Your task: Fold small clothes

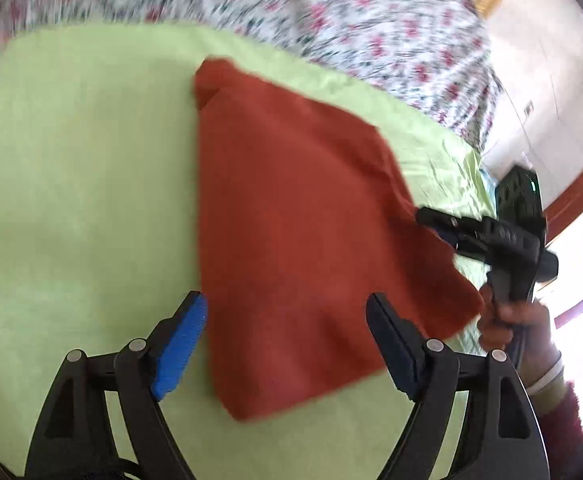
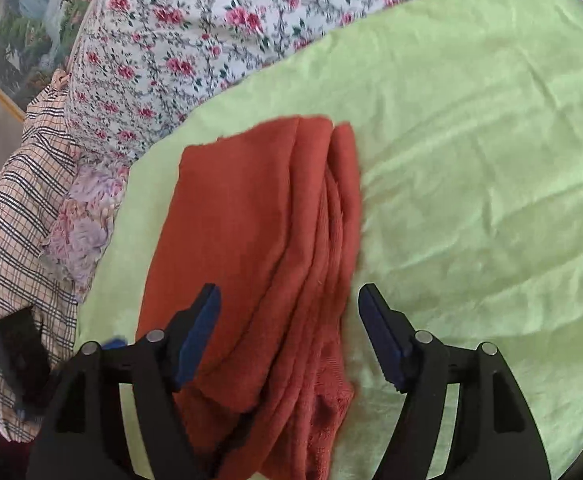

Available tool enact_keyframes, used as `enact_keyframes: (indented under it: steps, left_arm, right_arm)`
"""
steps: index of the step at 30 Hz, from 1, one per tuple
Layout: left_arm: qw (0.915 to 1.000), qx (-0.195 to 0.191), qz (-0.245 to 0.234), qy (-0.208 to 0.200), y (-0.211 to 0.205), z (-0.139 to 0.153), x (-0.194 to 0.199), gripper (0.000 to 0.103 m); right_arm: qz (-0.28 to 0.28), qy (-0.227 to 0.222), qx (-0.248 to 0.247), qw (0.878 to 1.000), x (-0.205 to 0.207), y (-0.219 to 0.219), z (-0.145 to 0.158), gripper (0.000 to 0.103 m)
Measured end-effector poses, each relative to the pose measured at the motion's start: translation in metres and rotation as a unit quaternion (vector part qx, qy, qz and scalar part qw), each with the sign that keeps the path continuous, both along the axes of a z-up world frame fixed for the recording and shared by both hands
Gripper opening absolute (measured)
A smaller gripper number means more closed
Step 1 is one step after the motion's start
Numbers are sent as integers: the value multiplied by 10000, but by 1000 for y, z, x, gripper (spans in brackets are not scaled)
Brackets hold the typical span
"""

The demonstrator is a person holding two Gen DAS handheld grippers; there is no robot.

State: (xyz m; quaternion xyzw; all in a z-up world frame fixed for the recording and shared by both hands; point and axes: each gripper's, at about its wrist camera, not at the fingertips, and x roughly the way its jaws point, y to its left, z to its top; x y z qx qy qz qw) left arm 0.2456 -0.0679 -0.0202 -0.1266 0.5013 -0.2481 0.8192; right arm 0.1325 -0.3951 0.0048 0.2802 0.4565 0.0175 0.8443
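A rust-red folded garment (image 1: 299, 216) lies on a light green sheet (image 1: 79, 184). In the right wrist view the garment (image 2: 251, 240) shows several stacked folded edges along its right side. My left gripper (image 1: 287, 320) is open and empty, its jaws standing either side of the garment's near edge, just above it. My right gripper (image 2: 289, 312) is open and empty over the garment's near end. The right gripper also shows in the left wrist view (image 1: 443, 228) at the garment's right edge, held by a hand.
A floral quilt (image 2: 179, 40) lies beyond the green sheet. Plaid cloth (image 2: 15, 208) and a flowered cloth (image 2: 83, 216) sit at the sheet's left edge. A dark object (image 2: 19, 356) rests on the plaid cloth. White cabinets (image 1: 539, 80) stand at the far right.
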Motion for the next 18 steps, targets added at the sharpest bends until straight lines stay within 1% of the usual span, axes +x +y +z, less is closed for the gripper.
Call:
enact_keyframes:
  steps: [3, 5, 7, 9, 10, 11, 12, 13, 14, 16, 18]
  left_arm:
    - [9993, -160, 74, 338, 5, -24, 36, 82]
    - [9986, -292, 34, 446, 4, -37, 51, 84]
    - [9985, -414, -27, 352, -2, -37, 65, 84]
    - [9982, -503, -196, 269, -11, -39, 73, 79]
    - [9978, -533, -228, 310, -12, -42, 76, 63]
    - [9972, -589, -247, 391, -15, -46, 82, 49]
    - [9958, -742, -257, 461, -13, -49, 84, 43]
    - [9947, -888, -252, 459, -9, -47, 84, 33]
    - [9944, -953, -234, 384, -4, -41, 81, 28]
    - [9946, -975, -237, 260, 4, -30, 68, 25]
    - [9949, -966, -235, 147, 11, -16, 56, 24]
  right_arm:
    - [34, 95, 126, 9999, 6, -2, -11, 72]
    - [54, 74, 206, 9997, 11, -5, -16, 72]
    - [63, 51, 306, 9995, 15, -6, -18, 72]
    - [129, 82, 364, 9992, 20, -3, -20, 68]
    - [150, 135, 367, 9991, 22, -1, -22, 57]
    - [149, 212, 382, 9989, 24, 0, -25, 44]
    - [138, 266, 405, 9987, 26, 1, -28, 39]
    - [142, 252, 458, 9985, 26, 2, -29, 33]
    - [134, 235, 475, 9985, 26, 4, -28, 30]
    - [88, 133, 506, 9986, 22, 10, -21, 28]
    - [91, -68, 698, 9975, 17, 19, -12, 26]
